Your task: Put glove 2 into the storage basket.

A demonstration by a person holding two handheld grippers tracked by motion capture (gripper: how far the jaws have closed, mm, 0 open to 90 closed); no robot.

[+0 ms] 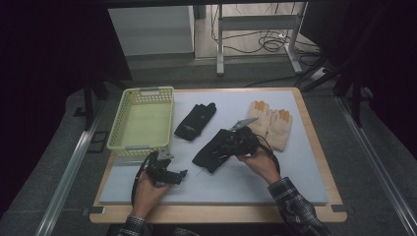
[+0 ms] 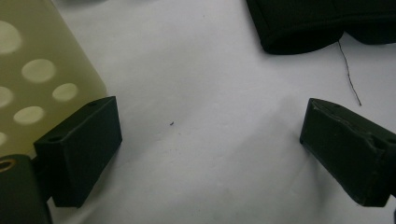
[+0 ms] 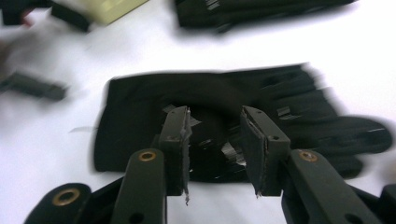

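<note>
Examining the bench, we find the right tongs poised over the nearer black glove, which lies on the white mat at mid-bench. From the right gripper view, the right tongs stand partly spread with the black glove directly beneath and beyond them; the pads do not press on the fabric, so we judge nothing is pinched. The glove's long axis runs diagonally in the high view, cuff toward the person and fingers toward the far right. The left tongs rest near the front corner of the yellow basket, spread wide and empty in the left gripper view, with the basket wall just beside one pad. A second black glove lies farther back, and a pair of cream gloves to the right. We judge the right hand the nearer to the glove; the basket lies to its left.
</note>
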